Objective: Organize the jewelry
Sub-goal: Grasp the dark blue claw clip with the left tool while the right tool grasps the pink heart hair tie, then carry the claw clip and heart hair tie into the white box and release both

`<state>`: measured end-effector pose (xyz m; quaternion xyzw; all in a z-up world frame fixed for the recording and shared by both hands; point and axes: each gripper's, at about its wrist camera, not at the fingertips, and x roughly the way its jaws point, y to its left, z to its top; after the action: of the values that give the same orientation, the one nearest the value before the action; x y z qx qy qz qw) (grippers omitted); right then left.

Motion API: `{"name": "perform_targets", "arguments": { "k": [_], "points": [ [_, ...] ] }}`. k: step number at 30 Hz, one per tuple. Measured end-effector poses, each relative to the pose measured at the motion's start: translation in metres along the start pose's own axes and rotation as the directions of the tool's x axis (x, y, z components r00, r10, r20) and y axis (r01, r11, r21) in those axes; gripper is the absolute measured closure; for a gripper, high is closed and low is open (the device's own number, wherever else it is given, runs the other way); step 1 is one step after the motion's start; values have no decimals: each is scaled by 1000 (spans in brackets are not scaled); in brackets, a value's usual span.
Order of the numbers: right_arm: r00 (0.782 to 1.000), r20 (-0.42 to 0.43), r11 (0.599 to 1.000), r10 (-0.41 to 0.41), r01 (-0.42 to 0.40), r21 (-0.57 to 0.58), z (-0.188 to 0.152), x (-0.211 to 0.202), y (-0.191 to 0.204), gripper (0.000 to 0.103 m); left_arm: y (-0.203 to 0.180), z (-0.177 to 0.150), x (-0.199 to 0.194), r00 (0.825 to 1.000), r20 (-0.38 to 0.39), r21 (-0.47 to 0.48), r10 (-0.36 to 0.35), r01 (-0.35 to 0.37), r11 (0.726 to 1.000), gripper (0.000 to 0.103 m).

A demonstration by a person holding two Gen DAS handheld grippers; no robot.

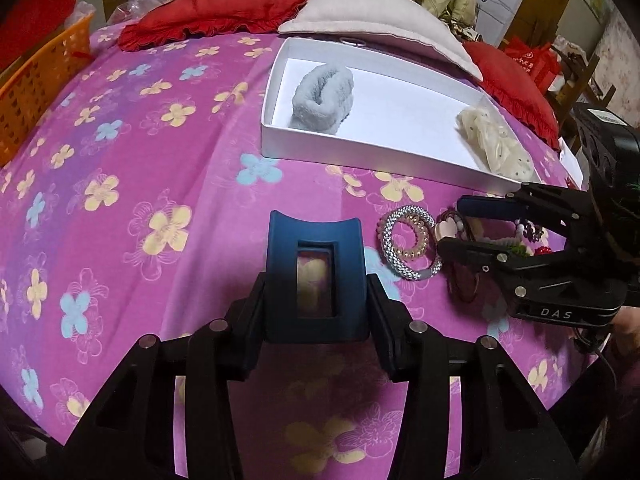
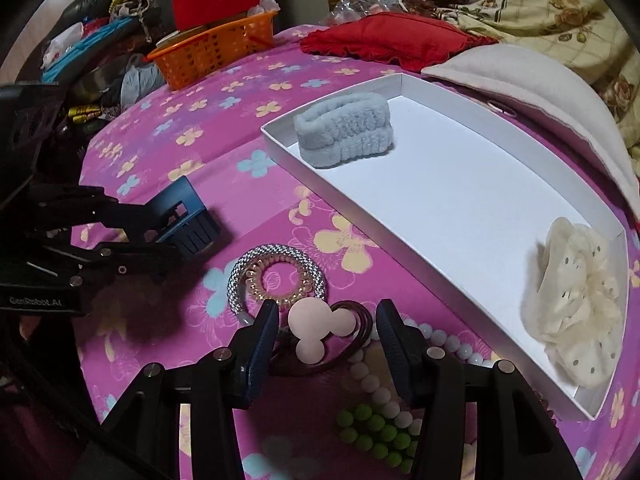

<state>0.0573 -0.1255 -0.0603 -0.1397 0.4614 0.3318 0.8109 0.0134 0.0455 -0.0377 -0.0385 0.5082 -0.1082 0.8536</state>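
Jewelry lies heaped on the flowered pink bedspread (image 1: 140, 168) below the white box's (image 1: 360, 152) near wall: in the left wrist view the left gripper (image 1: 317, 280) clamps a smooth blue clip (image 1: 316, 276), with the beaded silver bracelet (image 1: 408, 244) just to its right. In the right wrist view the right gripper (image 2: 326, 344) stands wide apart around a hair tie with matte pink balls (image 2: 316, 328), beside round white beads (image 2: 376, 384); a fuzzy grey band (image 2: 346, 130) and frilly cream scrunchie (image 2: 576, 300) sit inside the box.

Bedsheet (image 1: 160, 152) magenta w/ yellow & blue flowers. Box (image 2: 460, 208) white; fluffy band (image 2: 346, 134) in it grey-blue, scrunchie (image 2: 576, 300) cream w/ dark dots. Hair clip (image 1: 316, 276) navy. Basket (image 2: 216, 54) orange, cushion (image 1: 216, 10) red.
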Motion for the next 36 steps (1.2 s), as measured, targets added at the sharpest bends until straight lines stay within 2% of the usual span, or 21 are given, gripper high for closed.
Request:
{"name": "perform_targets", "arguments": {
  "k": [1,2,4,11,20,26,31,36],
  "points": [
    [1000,1,1000,-3,3,-17,-1,0,3,56,0,0,0,1000,1,-1,-2,2,1000,58],
    [1000,-21,999,1,-2,-35,-2,3,8,64,-1,0,0,1000,2,-2,-3,3,1000,58],
    [1000,-12,998,0,0,-55,-5,3,14,69,-2,-1,1,1000,1,-6,-5,5,1000,58],
    [999,16,1000,-29,29,1,-9,-6,10,69,-2,-2,-2,1000,4,-13,-3,3,1000,58],
    [995,97,999,-33,30,30,2,-48,5,69,-10,12,-19,999,54,-2,-10,10,1000,58],
    [986,144,994,-83,72,76,22,-69,-16,69,-25,44,-25,994,110,23,-26,24,999,58],
    [983,142,983,-115,92,162,37,-68,-50,69,-39,80,-17,990,134,49,-41,34,998,58],
    [984,121,964,-130,97,247,41,-56,-80,69,-44,104,0,992,116,48,-51,46,998,66]
  ]
}}
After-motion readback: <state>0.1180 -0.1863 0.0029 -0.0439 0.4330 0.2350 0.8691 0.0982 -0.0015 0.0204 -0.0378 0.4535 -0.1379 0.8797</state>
